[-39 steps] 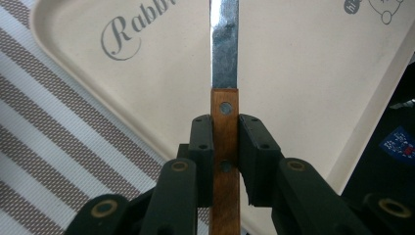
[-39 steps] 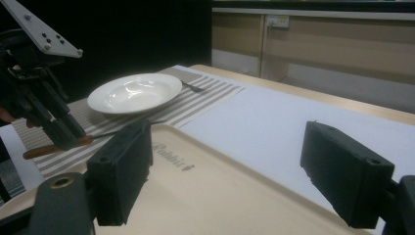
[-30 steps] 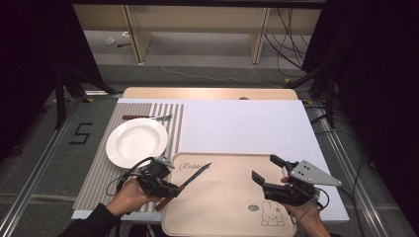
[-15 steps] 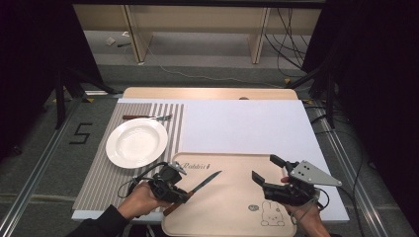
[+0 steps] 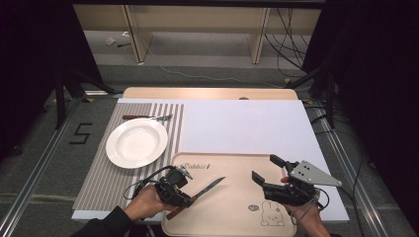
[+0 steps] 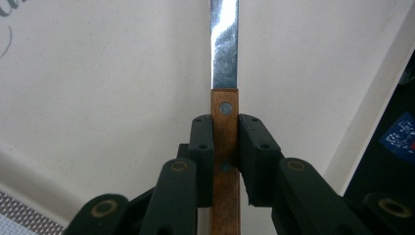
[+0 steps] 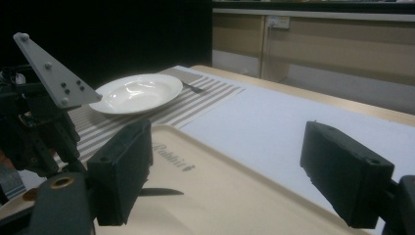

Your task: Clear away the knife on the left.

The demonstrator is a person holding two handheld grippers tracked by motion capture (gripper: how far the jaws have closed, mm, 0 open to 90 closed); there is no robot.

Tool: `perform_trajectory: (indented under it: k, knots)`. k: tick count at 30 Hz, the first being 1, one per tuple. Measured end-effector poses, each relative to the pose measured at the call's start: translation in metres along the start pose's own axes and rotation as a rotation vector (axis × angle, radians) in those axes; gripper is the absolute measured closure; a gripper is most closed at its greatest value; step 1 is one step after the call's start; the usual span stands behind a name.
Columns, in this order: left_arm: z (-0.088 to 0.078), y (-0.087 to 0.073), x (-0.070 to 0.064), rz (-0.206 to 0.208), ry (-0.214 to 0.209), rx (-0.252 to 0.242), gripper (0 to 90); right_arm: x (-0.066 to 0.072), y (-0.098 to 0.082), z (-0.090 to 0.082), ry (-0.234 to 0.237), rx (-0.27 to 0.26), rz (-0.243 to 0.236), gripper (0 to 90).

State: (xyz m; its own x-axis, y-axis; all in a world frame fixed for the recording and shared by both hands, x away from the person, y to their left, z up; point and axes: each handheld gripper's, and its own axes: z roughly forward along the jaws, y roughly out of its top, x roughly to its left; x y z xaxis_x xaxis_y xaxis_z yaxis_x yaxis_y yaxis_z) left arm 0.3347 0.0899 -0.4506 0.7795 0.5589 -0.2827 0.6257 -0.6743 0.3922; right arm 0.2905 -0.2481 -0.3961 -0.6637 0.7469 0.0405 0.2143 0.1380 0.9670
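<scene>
Left tool (image 5: 184, 196) clamps the knife (image 5: 200, 192) by its wooden handle and has carried it lower over the tray (image 5: 237, 207), away from the plate (image 5: 137, 142); set-down looks imminent. Right tool (image 5: 267, 170) hovers wide, empty.

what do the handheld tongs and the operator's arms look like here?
Both tongs are matte black with blocky rectangular pads. The left tongs have brass-coloured pivot pins and a thin black cable looping off the body. The right tongs carry a grey three-cornered plate studded with dark screws. A dark sleeve covers the left forearm.
</scene>
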Motion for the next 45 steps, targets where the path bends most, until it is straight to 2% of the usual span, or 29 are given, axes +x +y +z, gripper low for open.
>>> perform_trajectory:
  k: [13, 19, 20, 21, 22, 23, 25, 26, 28, 30, 31, 33, 37, 39, 42, 45]
  knots:
    - [0.012, -0.001, -0.001, 0.028, 0.032, 0.053, 76.7, 0.0, 0.0, 0.0, 0.001, 0.0, 0.002, 20.7]
    - [0.012, -0.001, -0.002, 0.04, 0.024, 0.055, 74.8, 0.0, 0.0, 0.0, 0.002, -0.001, 0.001, 20.7]
    - [0.012, -0.001, -0.002, 0.049, 0.016, 0.052, 70.4, 0.0, 0.0, 0.0, 0.002, -0.001, 0.002, 20.7]
    - [0.012, -0.002, -0.002, 0.063, 0.012, 0.037, 70.4, 0.0, 0.0, 0.0, 0.002, -0.001, 0.002, 20.7]
    - [0.011, -0.002, -0.003, 0.071, 0.012, 0.02, 65.2, 0.0, 0.0, 0.0, 0.002, -0.001, 0.002, 20.7]
    - [0.01, -0.001, -0.003, 0.079, 0.008, 0.012, 56.0, 0.0, 0.0, 0.0, 0.002, -0.001, 0.003, 20.7]
    - [0.007, -0.001, -0.004, 0.1, -0.004, -0.014, 52.5, 0.0, 0.0, 0.0, 0.002, 0.0, 0.002, 20.7]
    - [0.005, 0.0, -0.005, 0.127, -0.006, -0.041, 43.5, 0.0, 0.0, 0.0, 0.002, 0.0, 0.002, 20.8]
    - [0.003, 0.0, -0.006, 0.135, -0.001, -0.076, 40.3, 0.0, 0.0, 0.0, 0.002, -0.002, 0.003, 20.7]
    - [0.0, 0.001, -0.008, 0.143, 0.007, -0.114, 33.4, 0.0, 0.0, 0.0, 0.003, 0.0, 0.002, 20.8]
    - [-0.002, 0.002, -0.008, 0.156, 0.013, -0.143, 33.4, 0.0, 0.0, 0.0, 0.003, 0.0, 0.002, 20.8]
    - [-0.004, 0.002, -0.009, 0.155, 0.013, -0.185, 33.3, 0.0, 0.0, 0.0, 0.005, 0.0, 0.002, 20.8]
    - [-0.006, 0.003, -0.009, 0.165, 0.013, -0.224, 37.8, 0.0, 0.0, 0.0, 0.005, -0.001, 0.001, 20.8]
    - [-0.005, 0.003, -0.01, 0.173, 0.019, -0.228, 40.7, 0.0, 0.0, 0.0, 0.005, -0.001, 0.001, 20.8]
    - [-0.002, 0.004, -0.012, 0.191, 0.02, -0.207, 43.2, 0.0, 0.0, 0.0, 0.004, 0.0, 0.001, 20.8]
    - [0.0, 0.005, -0.014, 0.195, 0.015, -0.194, 49.4, 0.0, 0.0, 0.0, 0.003, -0.001, 0.002, 20.8]
